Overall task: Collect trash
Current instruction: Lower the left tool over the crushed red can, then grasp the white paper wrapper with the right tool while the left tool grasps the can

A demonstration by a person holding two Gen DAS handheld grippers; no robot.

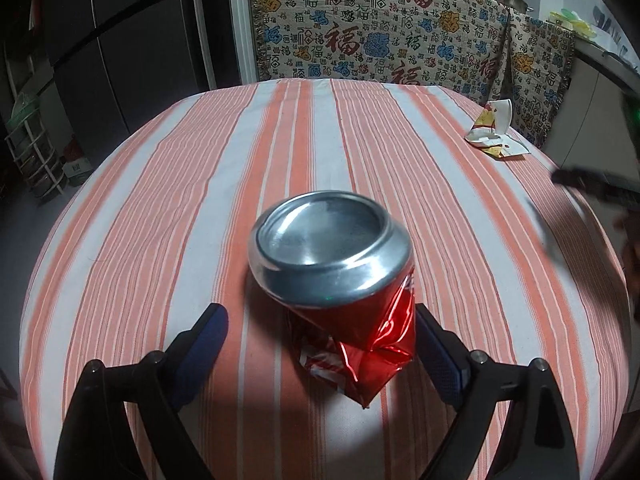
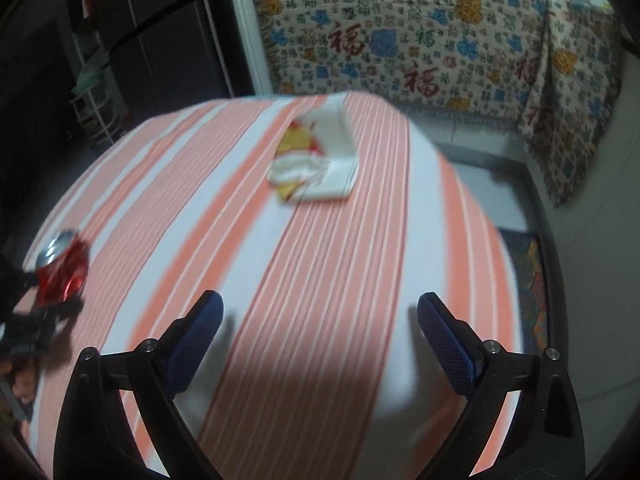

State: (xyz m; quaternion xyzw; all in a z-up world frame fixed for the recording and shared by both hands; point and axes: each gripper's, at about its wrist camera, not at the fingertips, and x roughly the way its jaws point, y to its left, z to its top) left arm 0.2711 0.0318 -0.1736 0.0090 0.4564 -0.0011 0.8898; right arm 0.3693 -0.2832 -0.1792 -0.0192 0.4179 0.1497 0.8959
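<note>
A crushed red soda can (image 1: 344, 292) stands on the orange-and-white striped tablecloth (image 1: 160, 208), silver bottom up. My left gripper (image 1: 320, 332) is open, its blue-padded fingers on either side of the can's lower part; the right pad looks close to or touching it. The can also shows in the right wrist view (image 2: 62, 268) at the far left with the left gripper around it. A crumpled white, red and yellow wrapper (image 1: 496, 132) lies at the table's far right. My right gripper (image 2: 320, 320) is open and empty above the cloth, with the wrapper (image 2: 316, 160) ahead of it.
A couch under a patterned blanket (image 1: 380, 28) stands behind the table. A dark fridge (image 1: 120, 40) and a white rack (image 1: 32, 152) stand at the left. The table's right edge (image 2: 496, 240) drops to the floor with a coloured mat (image 2: 532, 288).
</note>
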